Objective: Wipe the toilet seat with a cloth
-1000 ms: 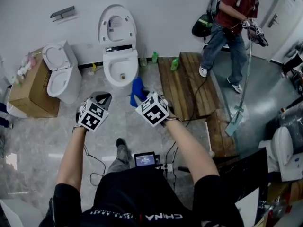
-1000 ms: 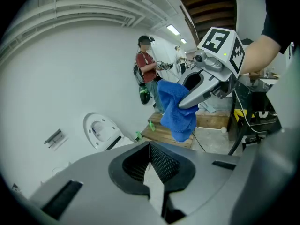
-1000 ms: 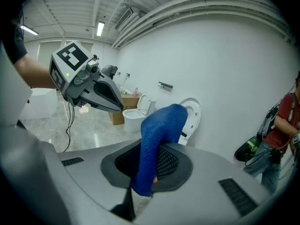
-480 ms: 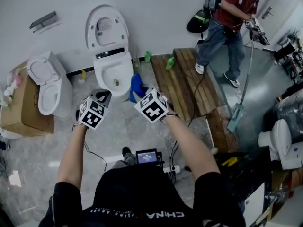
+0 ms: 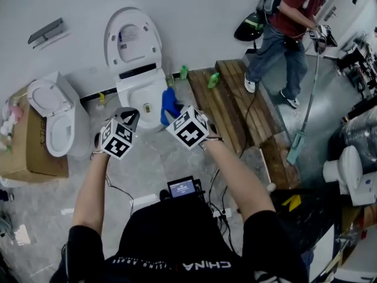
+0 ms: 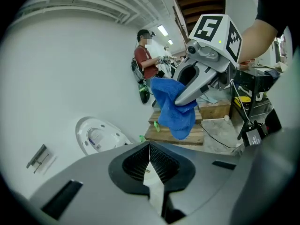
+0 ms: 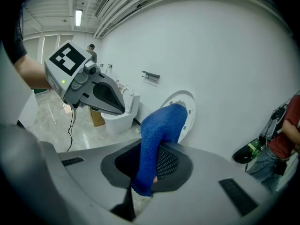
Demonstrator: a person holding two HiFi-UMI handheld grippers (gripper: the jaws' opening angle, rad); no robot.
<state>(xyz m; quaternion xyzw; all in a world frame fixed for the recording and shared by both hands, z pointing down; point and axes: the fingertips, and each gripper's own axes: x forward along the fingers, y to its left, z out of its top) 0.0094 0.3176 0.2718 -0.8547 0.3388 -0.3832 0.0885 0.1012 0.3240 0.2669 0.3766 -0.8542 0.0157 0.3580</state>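
Observation:
A white toilet (image 5: 141, 93) stands against the wall with its lid (image 5: 131, 39) raised. My right gripper (image 5: 172, 112) is shut on a blue cloth (image 5: 169, 104) and hangs just right of the bowl. In the right gripper view the cloth (image 7: 157, 135) runs up out of the shut jaws, in front of the lid (image 7: 187, 108). My left gripper (image 5: 127, 118) is shut and empty, just in front of the bowl. In the left gripper view its jaws (image 6: 149, 165) meet, with the cloth (image 6: 173, 110) hanging from the right gripper beyond.
A second toilet (image 5: 52, 117) and a cardboard box (image 5: 26, 152) stand at the left. Wooden pallets (image 5: 232, 102) with green bottles (image 5: 213, 79) lie to the right. A person with a mop (image 5: 288, 22) stands at the back right. Cables (image 5: 118, 196) trail on the floor.
Both grippers have moved closer to the toilet, cloth still in the right one. The toilet bowl now sits just ahead of the gripper tips.

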